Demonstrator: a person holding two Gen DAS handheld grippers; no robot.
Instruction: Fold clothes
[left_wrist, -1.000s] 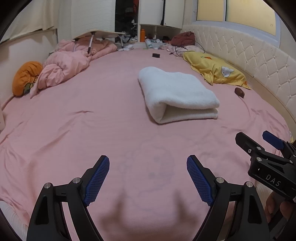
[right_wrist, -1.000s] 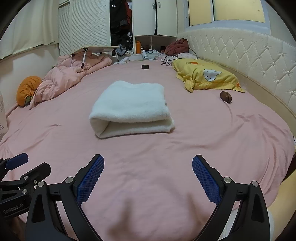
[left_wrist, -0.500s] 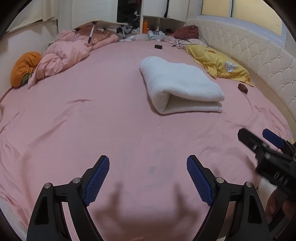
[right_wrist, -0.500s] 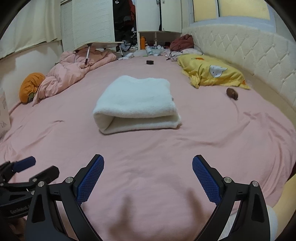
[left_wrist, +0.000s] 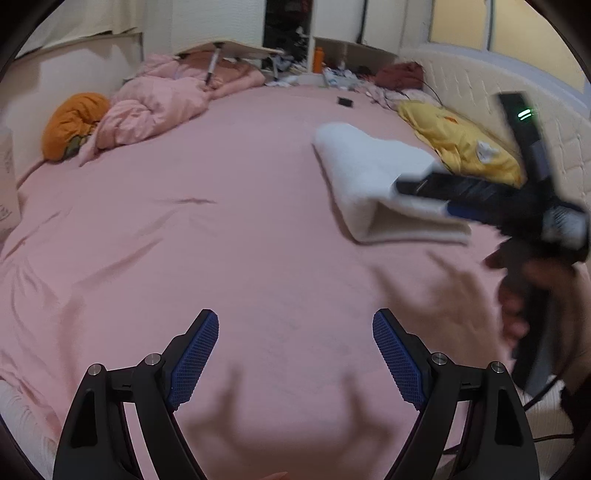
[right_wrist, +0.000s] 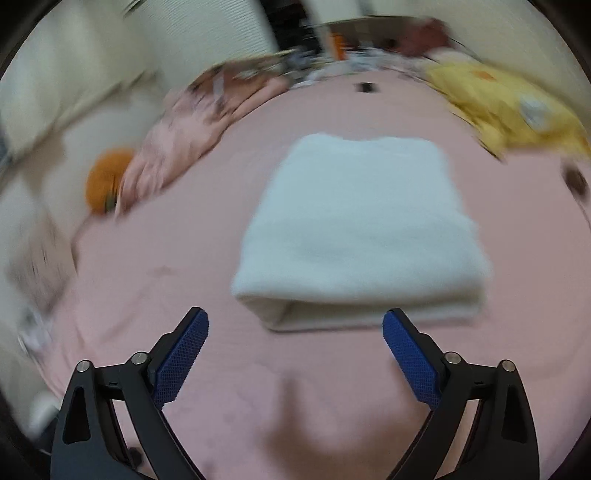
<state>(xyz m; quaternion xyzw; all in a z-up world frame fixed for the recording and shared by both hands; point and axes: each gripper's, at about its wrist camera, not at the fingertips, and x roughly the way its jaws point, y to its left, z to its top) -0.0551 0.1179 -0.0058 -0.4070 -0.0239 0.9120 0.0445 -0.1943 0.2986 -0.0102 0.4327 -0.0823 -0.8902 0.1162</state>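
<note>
A white folded garment (left_wrist: 369, 173) lies on the pink bed sheet (left_wrist: 221, 240), its folded edge facing me. My left gripper (left_wrist: 295, 332) hovers open over bare sheet, well short of the garment, with nothing between its blue pads. In the left wrist view my right gripper (left_wrist: 424, 199) reaches over the garment's near right corner, blurred by motion. In the right wrist view the garment (right_wrist: 362, 229) fills the middle. The right gripper (right_wrist: 295, 325) has its fingertips at the garment's near edge. Its jaws are closing, and the pads do not press on the cloth.
A bunched pink duvet (left_wrist: 159, 107) and an orange cushion (left_wrist: 70, 122) lie at the far left. A yellow pillow (left_wrist: 461, 144) rests against the padded headboard (left_wrist: 480, 85) on the right. A small black thing (left_wrist: 345, 101) sits far back. A person's hand (left_wrist: 517, 295) holds the right gripper.
The right gripper has swept forward to the garment's near edge and its view has blurred. In the left view it rose across the garment. The left gripper edged forward.
</note>
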